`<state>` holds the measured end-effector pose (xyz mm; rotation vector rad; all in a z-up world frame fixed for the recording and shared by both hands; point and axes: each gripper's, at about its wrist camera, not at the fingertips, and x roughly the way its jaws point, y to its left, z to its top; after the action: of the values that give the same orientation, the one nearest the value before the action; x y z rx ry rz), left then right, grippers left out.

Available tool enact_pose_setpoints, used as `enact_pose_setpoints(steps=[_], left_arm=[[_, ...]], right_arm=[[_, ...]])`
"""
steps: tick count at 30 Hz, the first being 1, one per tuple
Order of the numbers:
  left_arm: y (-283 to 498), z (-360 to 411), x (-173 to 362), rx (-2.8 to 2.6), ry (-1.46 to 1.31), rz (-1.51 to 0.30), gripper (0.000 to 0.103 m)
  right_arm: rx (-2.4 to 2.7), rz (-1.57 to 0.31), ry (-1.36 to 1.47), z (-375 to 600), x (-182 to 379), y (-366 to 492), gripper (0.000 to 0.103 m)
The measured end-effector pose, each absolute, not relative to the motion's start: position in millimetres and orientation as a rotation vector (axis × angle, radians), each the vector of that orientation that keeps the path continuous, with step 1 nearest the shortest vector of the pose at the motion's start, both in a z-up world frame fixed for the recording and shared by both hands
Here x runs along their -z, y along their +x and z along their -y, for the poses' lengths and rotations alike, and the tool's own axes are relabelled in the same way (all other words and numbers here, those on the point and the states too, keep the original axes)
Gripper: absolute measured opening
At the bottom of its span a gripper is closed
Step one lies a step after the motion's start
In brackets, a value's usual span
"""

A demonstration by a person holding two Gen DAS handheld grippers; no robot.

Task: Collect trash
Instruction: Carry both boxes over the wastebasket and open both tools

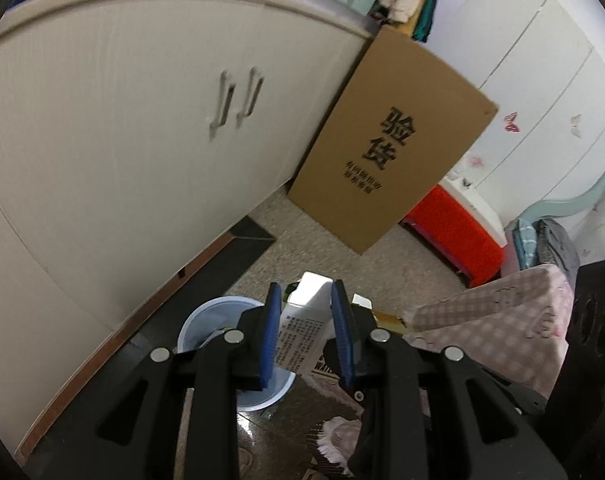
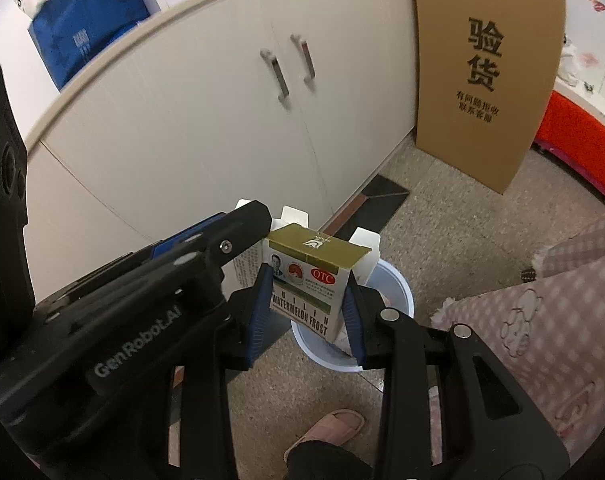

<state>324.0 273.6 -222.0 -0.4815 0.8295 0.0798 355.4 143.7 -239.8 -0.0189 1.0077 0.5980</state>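
Note:
A small medicine box (image 2: 305, 280), olive on top with "WATERMELON FROST" on its front, hangs over a pale blue bin (image 2: 403, 296) on the floor. My right gripper (image 2: 307, 316) is shut on the box's two narrow sides. My left gripper (image 2: 258, 224) comes in from the left and clamps the same box. The left wrist view has the box's white printed side (image 1: 305, 320) pinched between the blue pads of my left gripper (image 1: 308, 334), with the bin (image 1: 206, 318) below and to the left. The box's white end flaps stand open.
A cream two-door cabinet (image 2: 222, 112) runs behind the bin. A tall cardboard carton (image 2: 486, 72) leans at its right end, with a red stool (image 2: 574, 140) beyond. Pink checked bedding (image 2: 542, 320) crowds the right side. A pink slipper (image 2: 330, 428) lies on the floor near me.

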Motion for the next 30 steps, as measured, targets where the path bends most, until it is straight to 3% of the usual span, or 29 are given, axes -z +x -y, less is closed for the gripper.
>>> enact_pose_setpoints(steps=[16,24,26,28,30], left_arm=[[372.8,-276.7,301.6,-0.121,-0.506,-0.959,0.025],[387.1,-276.8,320.3,-0.149,-0.483,-0.986,0.026],[388.5,-276.6,322.9,-0.158,-0.479,-0.991,0.029],[389.1,-275.8,325.8,-0.173,-0.459,-0.998,0.045],[386.6,-274.9,325.5,-0.184,-0.445,-0.994,0.047]], right_arm=[[-0.578,-1.095,0.011,-145.5,307.1,392.4,0.037],[-0.543,-1.087,-0.015,-145.0,322.0,399.3,0.068],[-0.532,-1.087,-0.019,-143.7,323.2,398.5,0.068],[-0.527,-1.086,-0.019,-141.6,322.4,396.7,0.068],[-0.519,-1.082,-0.022,-137.8,319.4,394.4,0.068]])
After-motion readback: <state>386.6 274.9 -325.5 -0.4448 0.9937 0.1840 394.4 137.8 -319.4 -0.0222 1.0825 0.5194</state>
